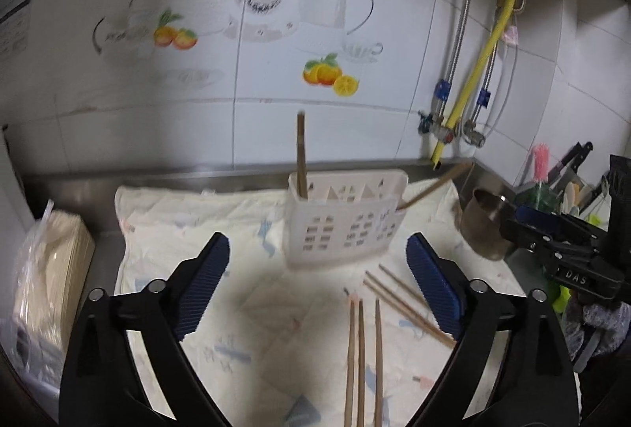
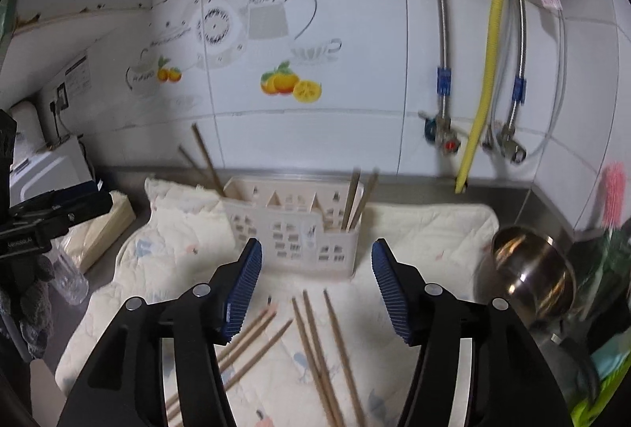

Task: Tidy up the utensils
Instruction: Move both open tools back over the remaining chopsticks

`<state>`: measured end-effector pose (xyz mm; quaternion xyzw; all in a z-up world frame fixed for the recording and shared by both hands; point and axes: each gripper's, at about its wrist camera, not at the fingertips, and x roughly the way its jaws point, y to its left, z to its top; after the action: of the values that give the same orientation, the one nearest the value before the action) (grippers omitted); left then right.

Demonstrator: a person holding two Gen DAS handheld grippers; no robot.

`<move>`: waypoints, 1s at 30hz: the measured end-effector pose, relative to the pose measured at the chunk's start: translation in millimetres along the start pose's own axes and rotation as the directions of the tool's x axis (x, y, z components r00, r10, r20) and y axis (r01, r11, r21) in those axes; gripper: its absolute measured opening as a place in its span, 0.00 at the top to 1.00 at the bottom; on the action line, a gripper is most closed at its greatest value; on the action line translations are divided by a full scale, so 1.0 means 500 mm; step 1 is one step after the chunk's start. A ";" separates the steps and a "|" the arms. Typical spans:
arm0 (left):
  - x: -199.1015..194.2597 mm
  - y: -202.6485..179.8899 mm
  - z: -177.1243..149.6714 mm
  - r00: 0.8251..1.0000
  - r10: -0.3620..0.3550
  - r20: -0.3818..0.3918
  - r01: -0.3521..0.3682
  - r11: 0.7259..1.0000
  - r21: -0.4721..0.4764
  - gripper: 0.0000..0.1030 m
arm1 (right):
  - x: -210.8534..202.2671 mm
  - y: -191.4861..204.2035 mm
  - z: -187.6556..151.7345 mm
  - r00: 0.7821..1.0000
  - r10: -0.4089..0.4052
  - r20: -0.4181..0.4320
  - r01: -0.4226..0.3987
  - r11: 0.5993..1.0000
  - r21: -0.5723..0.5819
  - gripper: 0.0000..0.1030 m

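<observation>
On the cloth-covered surface (image 1: 189,230), both the left gripper (image 1: 318,283) and right gripper (image 2: 316,289) gape empty over loose chopsticks (image 2: 315,348), which may roll aside or nudge the light utensil caddy (image 2: 292,226).

Utensil holder (image 1: 345,220) stands on the cloth (image 1: 197,230), chopsticks (image 1: 301,155) standing in it; loose chopsticks (image 1: 361,356) lie before it, metal cup (image 1: 487,224) at right.

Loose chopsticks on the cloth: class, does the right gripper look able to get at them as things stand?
Probably yes. The right gripper is open and empty, and the loose chopsticks lie flat on the cloth just below it, in front of the white holder. Nothing lies between.
</observation>
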<state>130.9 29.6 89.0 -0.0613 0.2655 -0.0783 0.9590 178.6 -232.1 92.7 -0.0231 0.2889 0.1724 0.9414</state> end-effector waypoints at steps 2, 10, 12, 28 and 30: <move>-0.002 0.001 -0.022 1.000 0.013 -0.007 -0.013 1.000 0.000 0.10 | -0.001 0.002 -0.034 1.000 0.003 -0.014 -0.002 1.000 0.011 0.39; -0.017 0.024 -0.134 0.997 0.041 -0.058 -0.044 0.998 -0.043 0.09 | -0.001 -0.003 -0.158 0.998 -0.025 -0.061 0.028 0.999 0.039 0.36; -0.019 0.034 -0.162 0.996 0.054 -0.074 -0.058 0.997 -0.054 0.09 | 0.001 -0.012 -0.183 0.997 -0.035 -0.073 0.038 0.998 0.052 0.36; -0.021 0.087 -0.294 0.979 0.079 -0.186 -0.102 0.987 -0.120 0.10 | 0.067 -0.093 -0.333 0.965 -0.092 -0.245 0.119 0.988 0.098 0.63; -0.020 0.087 -0.305 0.977 0.081 -0.198 -0.106 0.988 -0.117 0.11 | 0.076 -0.094 -0.342 0.962 -0.086 -0.259 0.113 0.989 0.090 0.68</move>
<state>48.4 62.4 -42.7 -0.1015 0.3639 -0.0217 0.9256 131.9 -288.8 -73.3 -0.0105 0.4143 0.1051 0.9040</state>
